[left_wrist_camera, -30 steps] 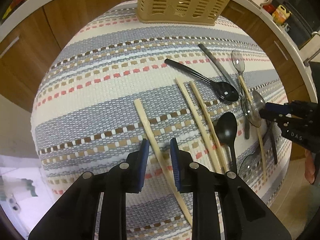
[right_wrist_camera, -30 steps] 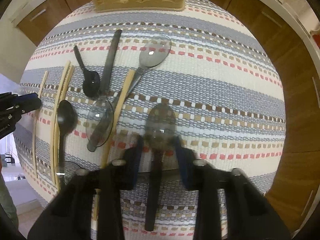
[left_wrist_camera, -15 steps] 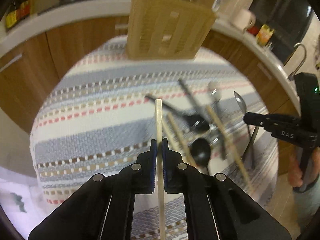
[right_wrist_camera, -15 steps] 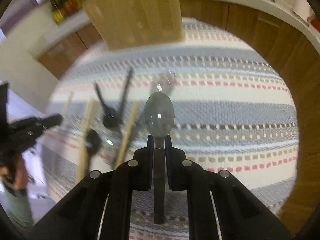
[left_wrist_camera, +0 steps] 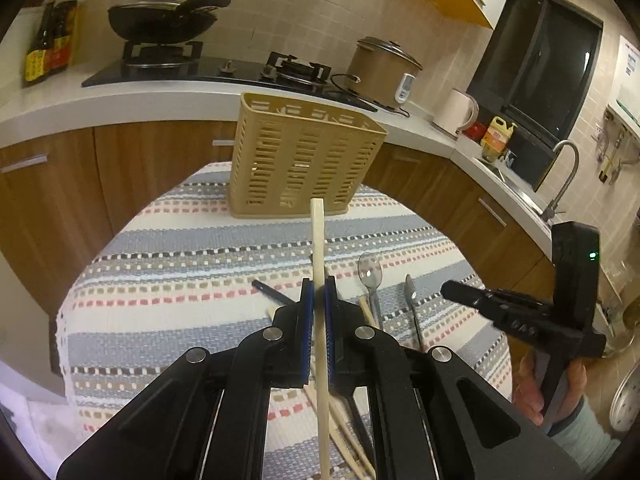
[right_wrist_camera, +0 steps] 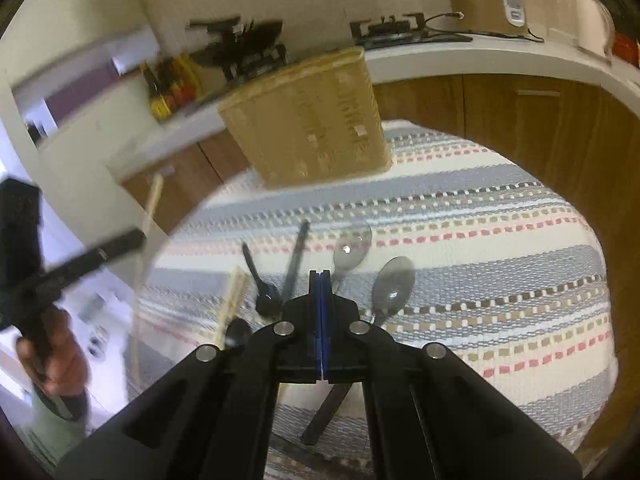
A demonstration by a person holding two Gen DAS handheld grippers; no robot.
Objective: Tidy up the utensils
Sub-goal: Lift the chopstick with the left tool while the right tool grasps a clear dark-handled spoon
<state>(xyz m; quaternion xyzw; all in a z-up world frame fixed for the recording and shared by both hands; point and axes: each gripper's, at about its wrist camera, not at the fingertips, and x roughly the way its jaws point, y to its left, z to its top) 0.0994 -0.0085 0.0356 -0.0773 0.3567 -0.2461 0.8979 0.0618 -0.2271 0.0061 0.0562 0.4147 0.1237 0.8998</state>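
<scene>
My left gripper (left_wrist_camera: 318, 292) is shut on a pale wooden chopstick (left_wrist_camera: 318, 240), lifted off the cloth, its tip pointing at the tan slotted utensil basket (left_wrist_camera: 304, 156). In the right wrist view my right gripper (right_wrist_camera: 320, 276) has its jaws closing right up: the blue pads touch with nothing between them. A smoky clear spoon (right_wrist_camera: 392, 288) lies slanted to the right, its handle running under the gripper. On the cloth are black spoons (right_wrist_camera: 264, 300), a dark knife (right_wrist_camera: 296, 256), another clear spoon (right_wrist_camera: 352, 248) and chopsticks (right_wrist_camera: 234, 296).
The striped cloth (left_wrist_camera: 160, 280) covers a small round table ringed by wooden cabinets (left_wrist_camera: 48, 200). A counter behind holds a stove with a wok (left_wrist_camera: 164, 20), a rice cooker (left_wrist_camera: 380, 68) and a kettle (left_wrist_camera: 456, 112). A sink tap (left_wrist_camera: 564, 172) stands far right.
Both grippers rose and tilted up toward the basket. The left closed on the chopstick and lifted it. The right closed on the clear spoon, which then left the pads as they met.
</scene>
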